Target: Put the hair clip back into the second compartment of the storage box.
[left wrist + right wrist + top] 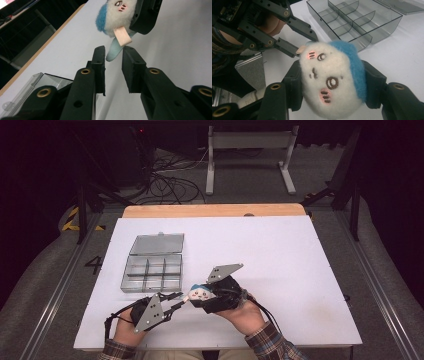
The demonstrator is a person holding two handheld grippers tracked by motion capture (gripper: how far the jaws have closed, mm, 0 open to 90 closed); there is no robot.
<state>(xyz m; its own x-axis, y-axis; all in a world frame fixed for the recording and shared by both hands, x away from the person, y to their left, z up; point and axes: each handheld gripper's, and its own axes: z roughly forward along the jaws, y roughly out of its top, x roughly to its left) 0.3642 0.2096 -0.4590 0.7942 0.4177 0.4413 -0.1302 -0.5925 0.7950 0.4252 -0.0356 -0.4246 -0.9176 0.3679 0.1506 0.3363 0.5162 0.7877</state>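
Person's sleeves (267, 342): cut off by the near edge of the high view; plaid cuffs are seen, the arms behind them are not.
Left gripper (181, 301): held low near the table's front edge, jaws aimed at the plush toy. The jaws are seen parted in the left gripper view, with the toy's pale blue tail and tan tag just beyond their tips; nothing is pinched. Whether the tips touch the tail cannot be told.
Right gripper (202, 296): its jaws are pressed on the plush toy from both sides, as seen in the right gripper view; the pads are largely hidden by the fur.
Plush toy (332, 80): a white-faced toy with a blue back, held above the white table (280, 270) between the two grippers, near the front edge. Its lower body is hidden by the right jaws in the high view.
Tag (122, 37): tan, any print too small to be read.
Compartment box (152, 272): clear grey plastic, lid (157, 243) folded open behind it, left of centre, just beyond the left gripper. Its compartments' contents cannot be made out.
Open room: the table's right half and far strip lie bare.
Far edge: a wooden strip (215, 210) is seen, with cables and a white stand on the dark floor beyond.
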